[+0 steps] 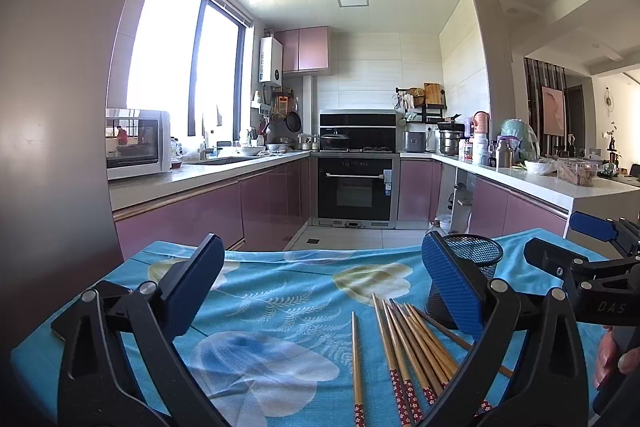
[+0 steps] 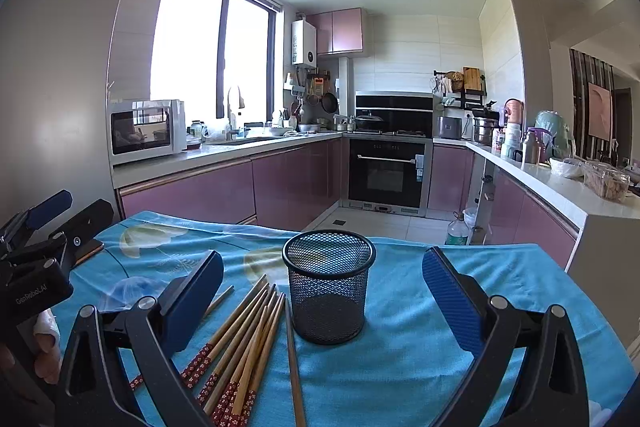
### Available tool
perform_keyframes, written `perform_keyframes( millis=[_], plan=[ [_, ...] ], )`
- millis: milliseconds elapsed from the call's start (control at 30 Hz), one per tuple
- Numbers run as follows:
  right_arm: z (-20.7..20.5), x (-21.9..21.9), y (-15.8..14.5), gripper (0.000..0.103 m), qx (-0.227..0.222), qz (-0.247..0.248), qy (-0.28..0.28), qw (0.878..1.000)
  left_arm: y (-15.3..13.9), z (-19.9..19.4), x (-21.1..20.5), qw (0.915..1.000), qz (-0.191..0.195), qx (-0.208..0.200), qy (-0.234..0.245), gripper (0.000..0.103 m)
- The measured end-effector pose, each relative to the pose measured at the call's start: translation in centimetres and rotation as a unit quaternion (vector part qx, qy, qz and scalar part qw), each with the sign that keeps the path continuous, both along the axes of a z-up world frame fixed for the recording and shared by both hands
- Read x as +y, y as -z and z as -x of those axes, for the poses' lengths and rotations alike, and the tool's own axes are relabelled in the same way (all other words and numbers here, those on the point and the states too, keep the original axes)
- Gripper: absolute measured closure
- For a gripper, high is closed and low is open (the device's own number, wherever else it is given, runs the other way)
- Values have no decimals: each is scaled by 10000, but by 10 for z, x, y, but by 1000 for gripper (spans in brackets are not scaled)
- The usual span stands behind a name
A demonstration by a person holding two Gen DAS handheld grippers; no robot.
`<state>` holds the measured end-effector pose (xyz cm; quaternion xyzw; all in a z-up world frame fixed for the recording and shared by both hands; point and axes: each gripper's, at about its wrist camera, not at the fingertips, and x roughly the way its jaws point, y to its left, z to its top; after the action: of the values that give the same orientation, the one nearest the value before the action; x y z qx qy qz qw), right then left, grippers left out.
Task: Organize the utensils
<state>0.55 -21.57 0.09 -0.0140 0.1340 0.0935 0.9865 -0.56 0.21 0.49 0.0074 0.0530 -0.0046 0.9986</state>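
You are working at a desk [image 2: 420, 367] draped in a turquoise floral cloth, set at the open end of a kitchen with mauve cabinets, a built-in oven [image 2: 386, 175] at the far wall, a microwave [image 2: 146, 131] on the left counter and a bright window [image 2: 208, 47] above the sink.

A black mesh cup [image 2: 329, 287] stands upright on the cloth, empty as far as you can see into it. Just to its left a bundle of wooden chopsticks [image 2: 244, 343] with red patterned ends lies loosely fanned, flat on the cloth; one darker stick [image 2: 294, 367] lies apart, close to the cup's base.

In your right wrist view the cup sits between the fingers, nearer the middle, and the chopsticks run past the left finger. Your right gripper [image 2: 322, 307] has its fingers spread wide, grasping nothing.

Your left gripper [image 1: 322, 295] is likewise spread wide and empty; the chopsticks [image 1: 408, 347] lie on the cloth between its fingers, toward the right one, untouched.
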Motion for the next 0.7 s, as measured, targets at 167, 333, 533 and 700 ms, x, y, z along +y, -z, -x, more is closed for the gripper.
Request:
perform_keyframes(
  millis=[167,333,533,700],
  plan=[
    [0,-2,0,7,21,-4,6,10000,-1,3,0,10000,-8,0,9,6],
    [0,-1,0,7,26,-7,-6,10000,-5,4,-2,10000,12,-11,12,6],
    [0,-2,1,7,34,-20,-12,10000,-1,5,1,10000,14,-6,17,6],
    [0,-1,1,7,50,-21,-16,10000,-2,6,-2,10000,21,3,30,6]
  ],
)
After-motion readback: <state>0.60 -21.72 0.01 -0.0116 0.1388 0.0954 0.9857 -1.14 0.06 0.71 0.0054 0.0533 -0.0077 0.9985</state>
